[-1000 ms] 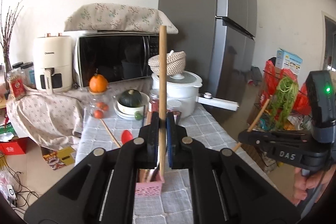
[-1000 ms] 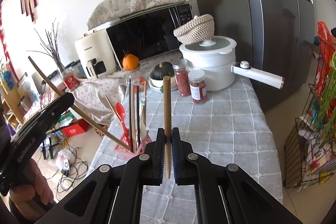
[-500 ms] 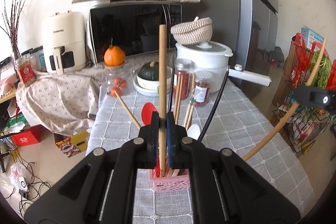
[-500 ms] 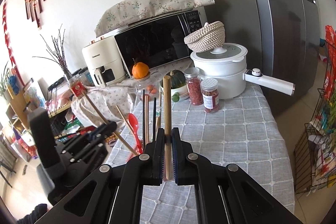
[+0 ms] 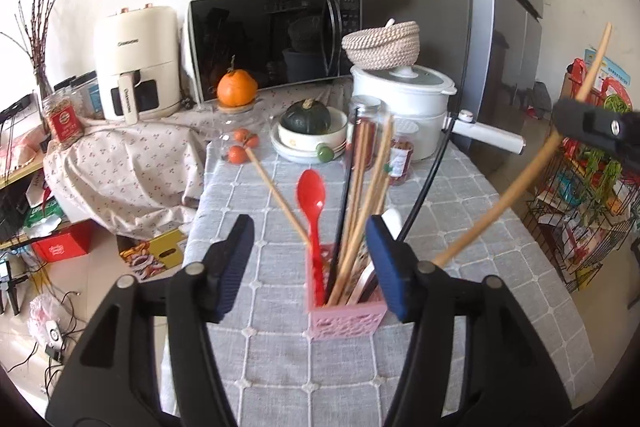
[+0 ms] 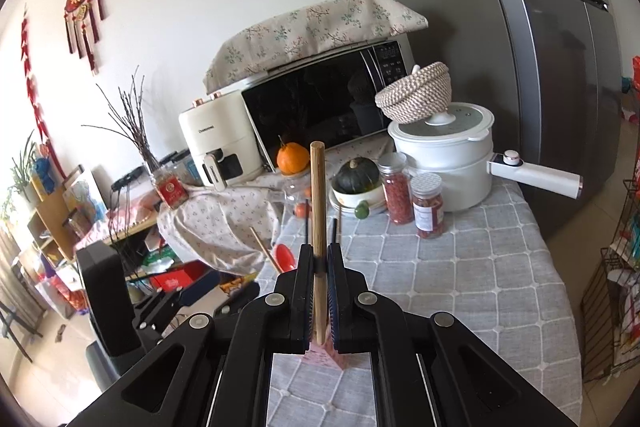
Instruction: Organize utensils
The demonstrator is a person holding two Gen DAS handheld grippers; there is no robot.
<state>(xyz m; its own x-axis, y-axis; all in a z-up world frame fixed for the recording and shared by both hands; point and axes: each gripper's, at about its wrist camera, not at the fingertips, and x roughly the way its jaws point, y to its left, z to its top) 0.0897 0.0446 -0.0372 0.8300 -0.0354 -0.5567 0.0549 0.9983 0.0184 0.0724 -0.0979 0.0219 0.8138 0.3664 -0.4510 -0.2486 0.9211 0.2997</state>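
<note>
A pink utensil holder (image 5: 347, 315) stands on the grey checked tablecloth (image 5: 280, 367). It holds a red spoon (image 5: 312, 195), several wooden chopsticks (image 5: 372, 195) and black chopsticks. My left gripper (image 5: 310, 259) is open and empty, its jaws either side of the holder. My right gripper (image 6: 319, 287) is shut on a wooden stick (image 6: 318, 219), held upright above the holder (image 6: 324, 349). In the left wrist view the right gripper (image 5: 600, 131) shows at the right edge with the stick (image 5: 520, 183) slanting down toward the holder.
At the back stand a white pot (image 5: 404, 107) with a woven basket on it, two spice jars (image 6: 416, 199), a bowl with a green squash (image 5: 306, 123), an orange (image 5: 236, 87), a microwave (image 5: 272, 39) and an air fryer (image 5: 136, 59). A wire rack (image 5: 584, 195) stands right of the table.
My left gripper has opened and let go of its wooden chopstick, which now stands in the holder. My right gripper has moved closer above the holder with its stick.
</note>
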